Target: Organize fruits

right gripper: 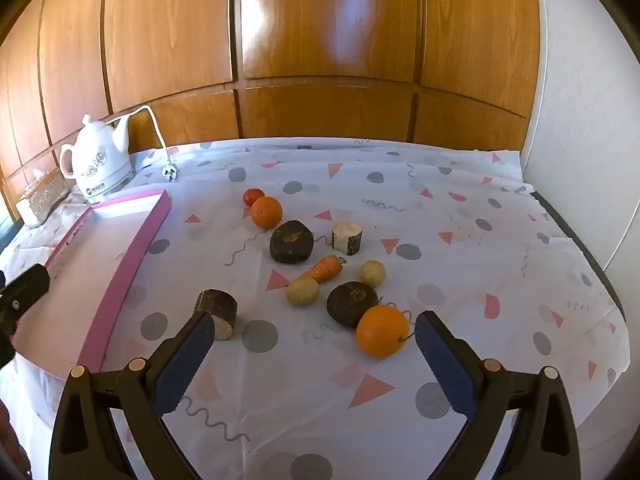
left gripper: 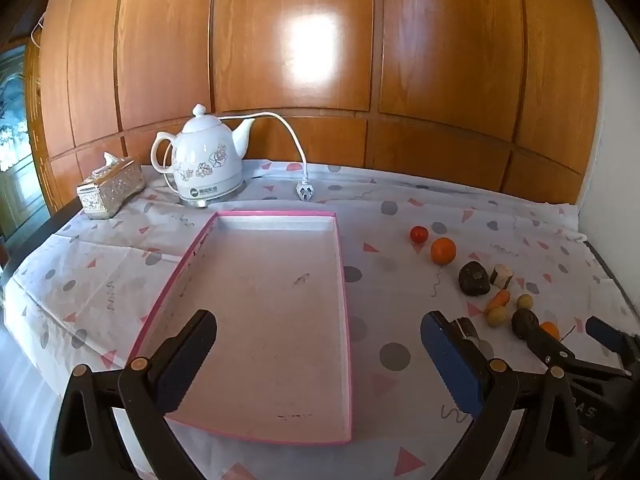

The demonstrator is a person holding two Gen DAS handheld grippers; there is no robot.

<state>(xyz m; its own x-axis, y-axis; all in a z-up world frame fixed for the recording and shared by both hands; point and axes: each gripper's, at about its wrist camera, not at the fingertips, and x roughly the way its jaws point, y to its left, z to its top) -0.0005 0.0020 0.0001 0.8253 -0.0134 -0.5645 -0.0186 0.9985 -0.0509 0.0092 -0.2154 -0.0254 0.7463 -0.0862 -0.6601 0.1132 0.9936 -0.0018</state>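
A shallow pink-rimmed tray [left gripper: 340,280] [right gripper: 136,240] lies bare on the patterned cloth. My left gripper [left gripper: 320,340] hangs open over its near half, nothing between the fingers. To the tray's right lies a scatter of produce: a small tomato [right gripper: 253,196], an orange [right gripper: 267,212], a dark round fruit [right gripper: 291,242], a pale cut stump [right gripper: 347,238], a carrot [right gripper: 325,269], two yellowish balls [right gripper: 302,291], a second dark fruit [right gripper: 351,303], a near orange [right gripper: 382,331] and a brown stump [right gripper: 218,312]. My right gripper [right gripper: 310,344] stands open just short of the near orange.
A white floral kettle [left gripper: 208,160] with its cord and plug [left gripper: 303,191] stands behind the tray, a silver tissue box [left gripper: 110,190] to its left. Wooden panelling closes the back. The table's dark edge [right gripper: 580,248] runs along the right, a white wall beyond it.
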